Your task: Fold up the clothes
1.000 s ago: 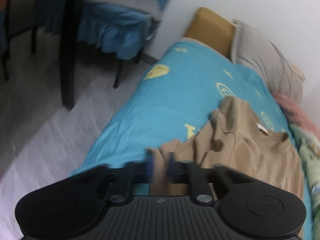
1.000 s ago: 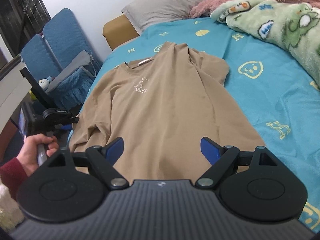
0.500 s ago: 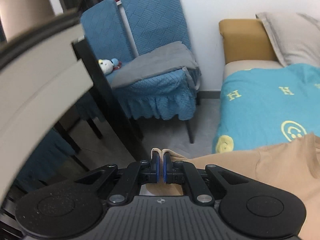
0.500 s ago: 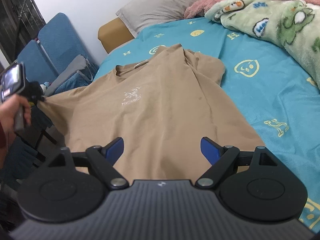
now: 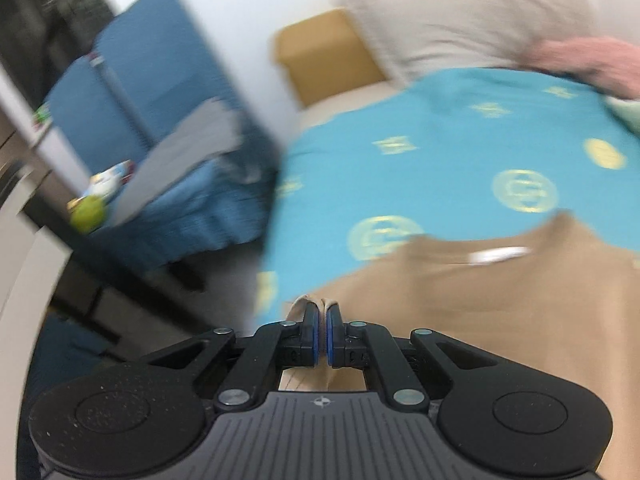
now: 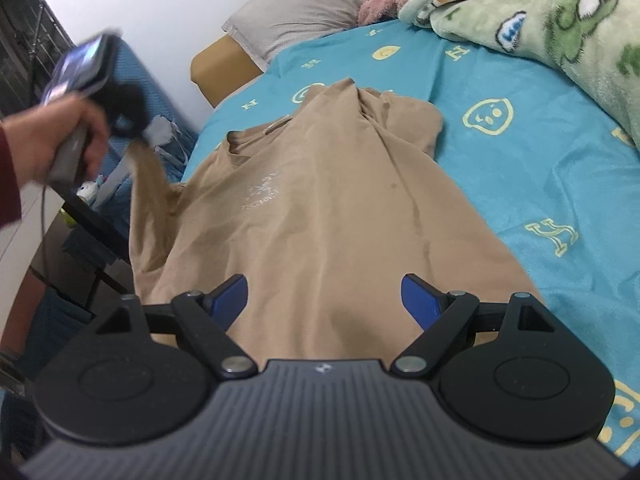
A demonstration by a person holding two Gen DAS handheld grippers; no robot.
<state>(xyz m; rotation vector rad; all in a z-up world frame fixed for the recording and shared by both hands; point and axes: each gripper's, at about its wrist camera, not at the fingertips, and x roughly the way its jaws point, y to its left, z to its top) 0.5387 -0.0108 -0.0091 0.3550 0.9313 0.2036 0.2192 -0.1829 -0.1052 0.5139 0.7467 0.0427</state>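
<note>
Where the bed point(image 6: 520, 152) is covered by its turquoise sheet, we see the tan T-shirt point(image 6: 320, 208) lying front up along the left edge, collar toward the grey pillow point(image 6: 316, 4) at the head. Our right gripper point(image 6: 324, 300) hovers over the hem, fingers spread wide and empty. Our left gripper point(image 5: 321, 334) is pinched tight on the shirt's sleeve point(image 6: 146, 176), lifting it off the bed's left edge.

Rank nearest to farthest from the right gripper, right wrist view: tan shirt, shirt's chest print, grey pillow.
From the right gripper:
1. Tan shirt: its hem lies between the open fingers.
2. Chest print: mid-shirt, slightly left.
3. Grey pillow: at the head of the bed, top of view.
</note>
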